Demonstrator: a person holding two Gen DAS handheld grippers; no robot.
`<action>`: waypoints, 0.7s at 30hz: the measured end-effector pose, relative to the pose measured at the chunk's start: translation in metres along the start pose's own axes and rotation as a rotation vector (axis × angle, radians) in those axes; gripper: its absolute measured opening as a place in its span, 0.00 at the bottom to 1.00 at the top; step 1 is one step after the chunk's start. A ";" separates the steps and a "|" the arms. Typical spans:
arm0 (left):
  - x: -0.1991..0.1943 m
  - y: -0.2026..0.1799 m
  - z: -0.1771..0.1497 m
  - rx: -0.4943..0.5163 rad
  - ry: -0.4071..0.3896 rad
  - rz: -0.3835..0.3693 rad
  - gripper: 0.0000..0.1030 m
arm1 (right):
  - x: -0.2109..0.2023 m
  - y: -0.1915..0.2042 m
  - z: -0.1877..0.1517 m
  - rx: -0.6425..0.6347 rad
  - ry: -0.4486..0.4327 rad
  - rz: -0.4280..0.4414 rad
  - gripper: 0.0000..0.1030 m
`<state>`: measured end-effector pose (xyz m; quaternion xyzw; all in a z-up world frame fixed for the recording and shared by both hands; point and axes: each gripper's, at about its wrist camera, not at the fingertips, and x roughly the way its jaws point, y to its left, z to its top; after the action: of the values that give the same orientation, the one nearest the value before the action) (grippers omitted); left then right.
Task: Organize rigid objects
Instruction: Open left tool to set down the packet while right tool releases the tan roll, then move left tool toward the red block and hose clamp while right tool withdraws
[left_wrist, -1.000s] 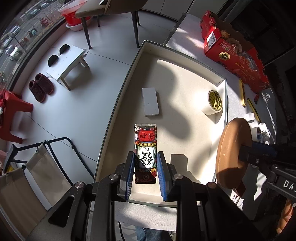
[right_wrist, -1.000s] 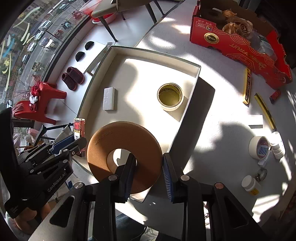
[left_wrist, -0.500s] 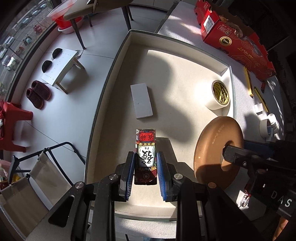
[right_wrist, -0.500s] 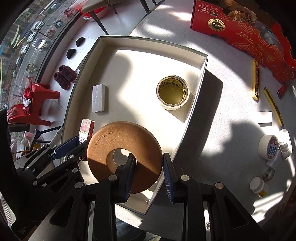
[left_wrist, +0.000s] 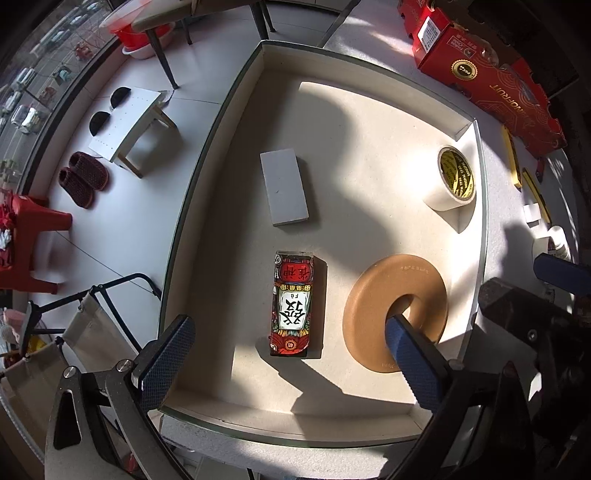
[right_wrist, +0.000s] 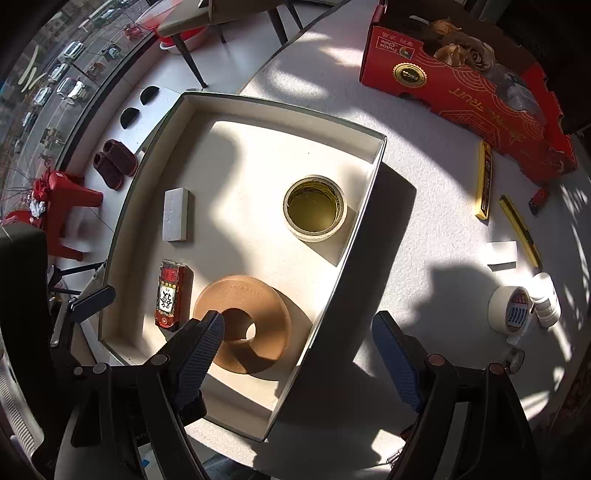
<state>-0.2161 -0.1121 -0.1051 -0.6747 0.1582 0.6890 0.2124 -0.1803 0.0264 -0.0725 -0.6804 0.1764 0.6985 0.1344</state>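
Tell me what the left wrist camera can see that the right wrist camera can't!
Only the left wrist view shows the folding chair on the floor. Only the right wrist view shows the white bottle, the blue-printed tape roll and the dried flowers in the red carton. Both show the tray holding the brown ring, the red box, the white block and the yellow tape roll, plus slippers. Both grippers' jaws are opening, gripping nothing.
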 end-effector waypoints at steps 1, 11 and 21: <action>0.000 0.001 -0.001 -0.009 0.003 -0.002 1.00 | -0.001 -0.005 -0.003 0.017 0.002 0.005 0.81; -0.009 -0.025 -0.016 0.087 0.043 -0.023 1.00 | -0.002 -0.088 -0.080 0.246 0.064 0.029 0.81; -0.020 -0.138 -0.050 0.409 0.064 -0.091 1.00 | -0.001 -0.209 -0.205 0.614 0.109 -0.021 0.81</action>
<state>-0.1033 -0.0204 -0.0776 -0.6456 0.2710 0.6104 0.3705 0.0947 0.1267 -0.0873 -0.6462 0.3790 0.5738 0.3310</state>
